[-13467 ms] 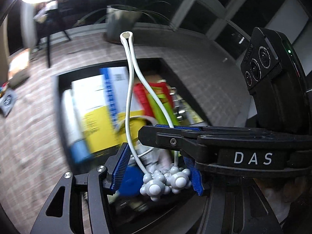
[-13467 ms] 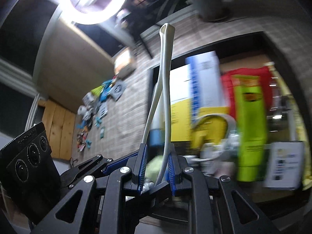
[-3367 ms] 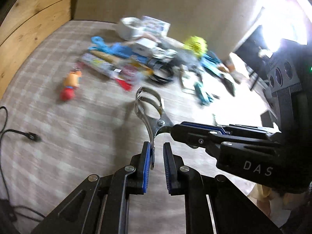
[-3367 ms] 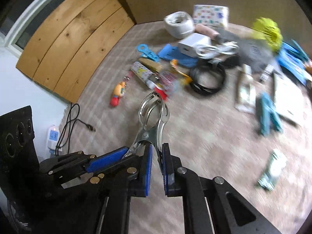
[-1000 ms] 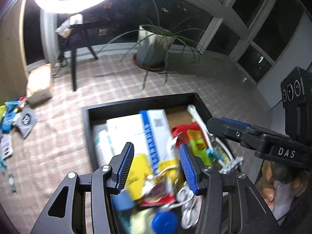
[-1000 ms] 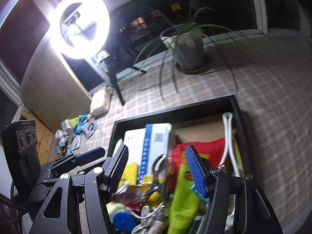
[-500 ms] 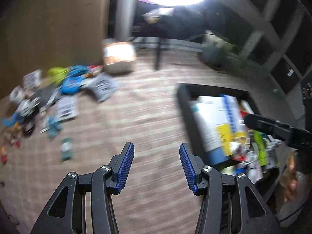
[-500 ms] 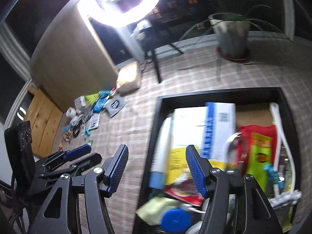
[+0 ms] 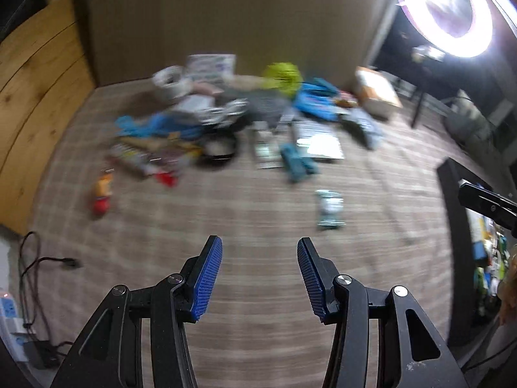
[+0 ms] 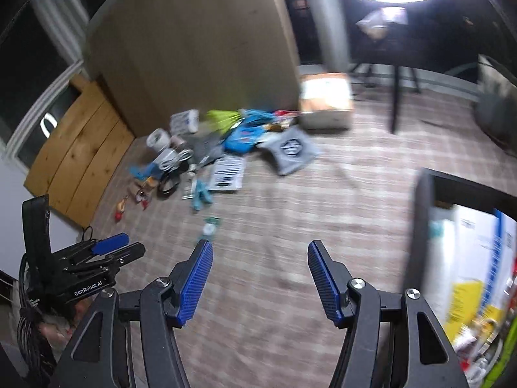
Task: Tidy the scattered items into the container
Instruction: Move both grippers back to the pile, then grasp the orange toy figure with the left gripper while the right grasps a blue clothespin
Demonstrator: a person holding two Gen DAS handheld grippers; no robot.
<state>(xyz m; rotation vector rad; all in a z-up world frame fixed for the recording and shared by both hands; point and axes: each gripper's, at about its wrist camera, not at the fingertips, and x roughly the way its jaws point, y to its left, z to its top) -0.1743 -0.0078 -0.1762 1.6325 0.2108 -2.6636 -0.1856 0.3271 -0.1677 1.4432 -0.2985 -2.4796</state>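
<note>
On left tongs [image 10: 110, 248] — white lettering "GenRobot.AI".

You're looking down on a checked beige carpet [image 9: 258, 339]. A blurred heap of scattered items [image 9: 226, 123] lies on it near the far wall, a small red and orange toy [image 9: 102, 194] and a pale packet [image 9: 329, 208] apart from the heap. The black container [image 10: 423, 226] sits on the carpet at right; a cardboard box [image 10: 324, 103] lies by the wall.
</note>
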